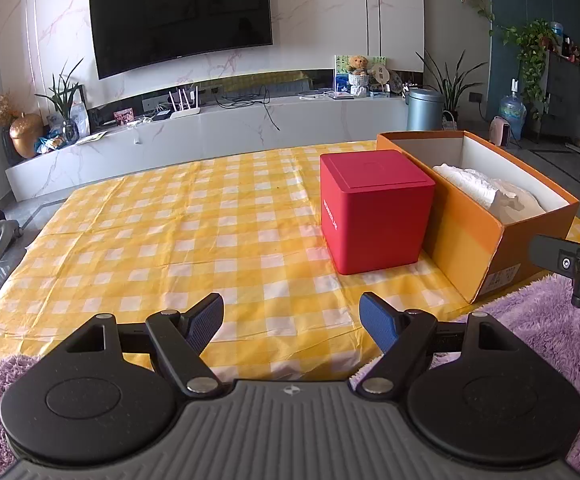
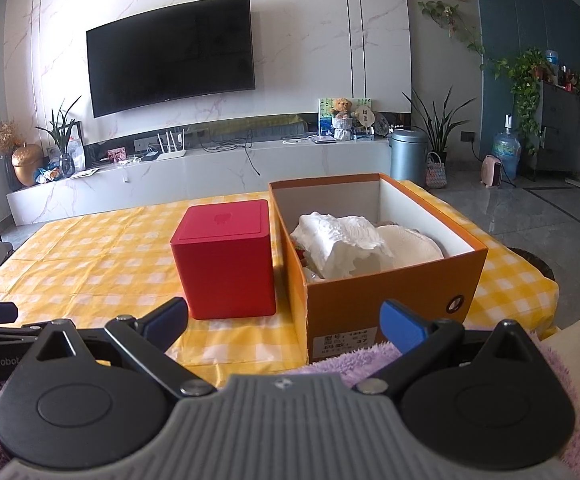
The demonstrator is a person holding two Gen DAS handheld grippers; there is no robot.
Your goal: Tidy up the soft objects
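Both your left tongs (image 1: pixel 291 322) and right tongs (image 2: pixel 286 326) hang spread and empty; grabbing the fluffy purple blanket (image 1: pixel 549 340) carelessly could shove the open orange cardboard box (image 2: pixel 389 280).

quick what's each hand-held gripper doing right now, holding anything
Left hand-held gripper: open, holding nothing, above the checked tablecloth.
Right hand-held gripper: open, holding nothing, facing the orange box.

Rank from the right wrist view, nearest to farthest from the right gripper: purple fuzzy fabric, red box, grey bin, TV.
1. purple fuzzy fabric: right under the open right gripper, at the table's near edge.
2. red box: ahead, slightly left, on the checked cloth beside the orange shoebox.
3. grey bin: on the floor past the table, right.
4. TV: on the back wall, left.
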